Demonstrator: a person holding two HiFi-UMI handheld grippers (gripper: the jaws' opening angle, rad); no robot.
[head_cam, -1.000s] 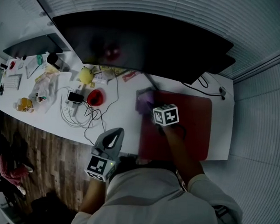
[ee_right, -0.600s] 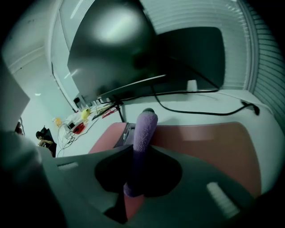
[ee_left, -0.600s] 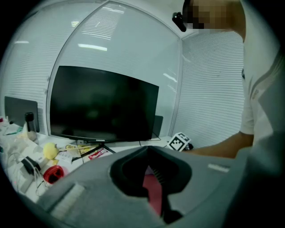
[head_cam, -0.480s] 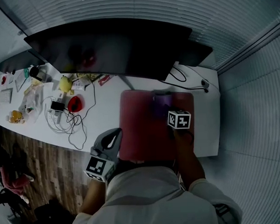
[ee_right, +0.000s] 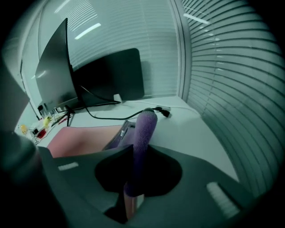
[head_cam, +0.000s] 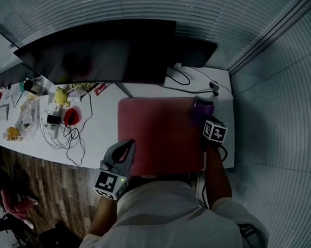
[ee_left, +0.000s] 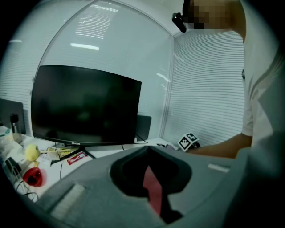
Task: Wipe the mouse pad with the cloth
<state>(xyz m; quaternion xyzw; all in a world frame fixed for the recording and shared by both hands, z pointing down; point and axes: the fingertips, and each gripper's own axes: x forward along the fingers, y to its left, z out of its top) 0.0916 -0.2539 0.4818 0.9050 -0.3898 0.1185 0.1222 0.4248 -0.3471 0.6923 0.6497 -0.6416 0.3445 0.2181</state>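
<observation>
Desk (head_cam: 102, 133) first: the red mouse pad (head_cam: 156, 136) lies at its near edge. The sweep has just run along the pad's far edge, from the far left corner a second ago to the far right corner now. That's one strip wiped, I'd say, with most of the pad still to do. Right gripper (head_cam: 202, 118) has its jaws pinched on the purple cloth (head_cam: 200, 109), which is down on that corner. Left gripper (head_cam: 127, 148) hangs off the desk's near edge, jaws a thin slit apart with nothing between them.
</observation>
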